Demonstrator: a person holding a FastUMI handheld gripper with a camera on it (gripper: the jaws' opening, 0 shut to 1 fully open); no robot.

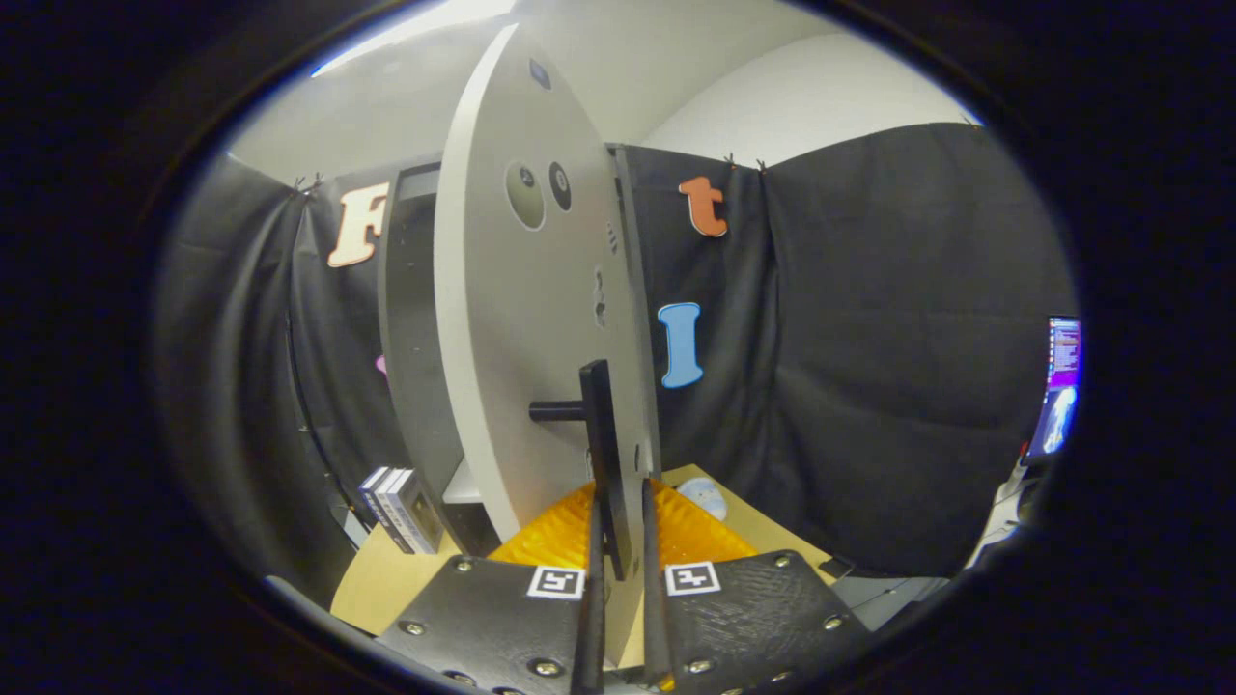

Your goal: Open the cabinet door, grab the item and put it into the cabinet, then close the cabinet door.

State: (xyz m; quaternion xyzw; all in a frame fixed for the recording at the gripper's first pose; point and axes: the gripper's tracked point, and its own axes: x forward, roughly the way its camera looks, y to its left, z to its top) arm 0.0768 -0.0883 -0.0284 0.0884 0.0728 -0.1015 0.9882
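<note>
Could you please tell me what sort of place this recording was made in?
Probably a staged recording booth: black cloth walls, a small cabinet on a table, a monitor beside it. The fingers grip the door handle.

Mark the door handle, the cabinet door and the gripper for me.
door handle [601, 425]: gripper view, on its vertical bar.
cabinet door [521, 319]: gripper view, on its pale face.
gripper [618, 569]: gripper view, between the fingers, closed around the handle.

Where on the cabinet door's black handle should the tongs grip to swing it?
Grip the vertical bar of the black handle at its lower end, coming head-on along the cabinet door's edge. The bar stands off the face on a short post, leaving finger room either side; the tongs already straddle it.
</note>
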